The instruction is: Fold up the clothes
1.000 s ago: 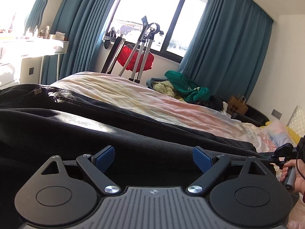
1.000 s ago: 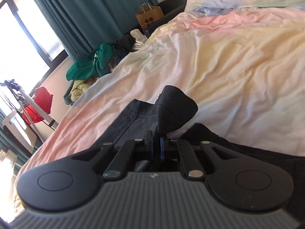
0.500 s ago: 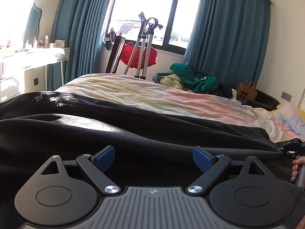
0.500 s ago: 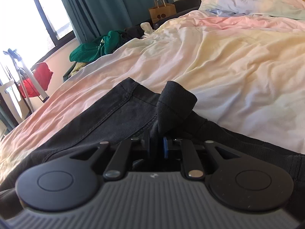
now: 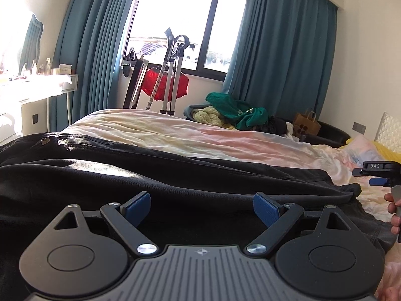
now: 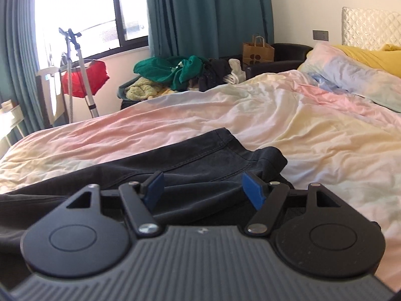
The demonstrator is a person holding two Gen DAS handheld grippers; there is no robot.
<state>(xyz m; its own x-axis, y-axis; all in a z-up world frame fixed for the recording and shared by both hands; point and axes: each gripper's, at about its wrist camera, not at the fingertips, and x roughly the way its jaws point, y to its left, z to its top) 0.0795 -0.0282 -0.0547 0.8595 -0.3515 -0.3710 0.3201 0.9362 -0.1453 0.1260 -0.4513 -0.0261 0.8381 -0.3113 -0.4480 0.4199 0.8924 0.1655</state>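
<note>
A pair of black jeans (image 5: 175, 175) lies stretched across the bed; its zipper and waist end are at the left in the left wrist view. My left gripper (image 5: 201, 204) is open just above the dark cloth, holding nothing. In the right wrist view the hem end of the jeans (image 6: 213, 155) lies flat on the sheet. My right gripper (image 6: 203, 188) is open over that end, empty. It also shows at the right edge of the left wrist view (image 5: 378, 175), held by a hand.
The bed (image 6: 288, 115) has a pastel pink, yellow and white cover, with pillows (image 6: 351, 75) at the head. Beyond it lie a heap of green and yellow clothes (image 5: 233, 113), a paper bag (image 5: 307, 125), a stand with a red bag (image 5: 170, 85) and a white dresser (image 5: 37, 90).
My right gripper has opened and let go of the folded jeans end, which now lies flat on the bed. The left gripper stays open and has shifted its view a little.
</note>
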